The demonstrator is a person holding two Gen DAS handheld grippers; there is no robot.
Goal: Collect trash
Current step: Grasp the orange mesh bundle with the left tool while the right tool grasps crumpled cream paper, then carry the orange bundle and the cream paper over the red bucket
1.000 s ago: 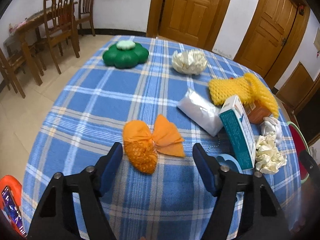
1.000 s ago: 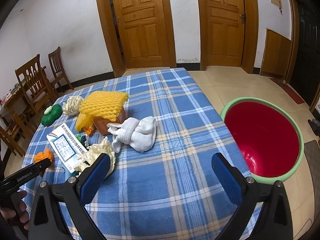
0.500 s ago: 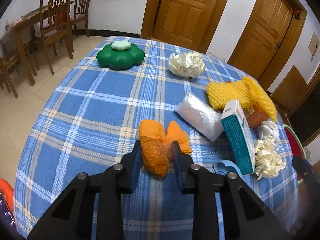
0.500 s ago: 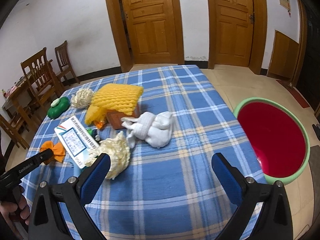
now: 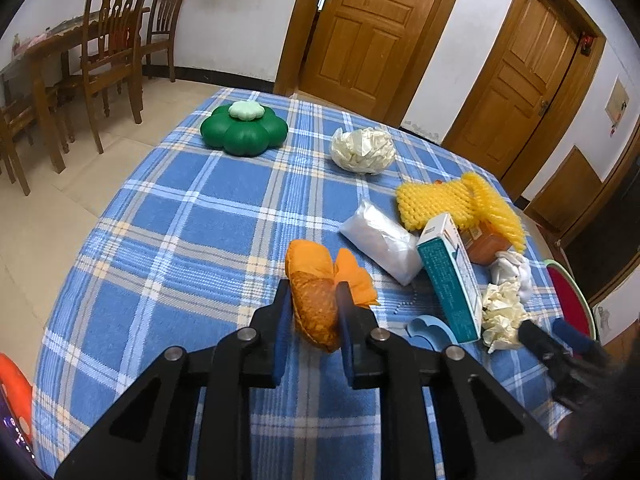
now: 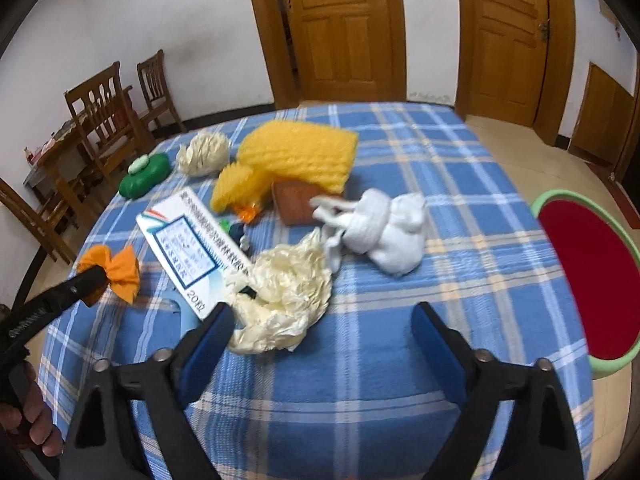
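Glove wad (image 6: 286,280) crowds carton (image 6: 188,254) beside right tongs (image 6: 320,328).

White walls (image 5: 240,20), wooden doors (image 6: 340,28), chairs (image 5: 116,40)

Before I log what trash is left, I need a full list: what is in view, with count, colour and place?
orange wrapper: one, orange, between left tongs
crumpled bags: two, cream, one near right tongs, one far side
box: one, teal and white, table middle
foam net: one, yellow, over brown pack
white cloth: one, beside brown pack
clear pouch: one, whitish, beside box
green case: one, far corner
bin: one, red, green rim, floor
left tongs: closing on wrapper
right tongs: closing, nothing between
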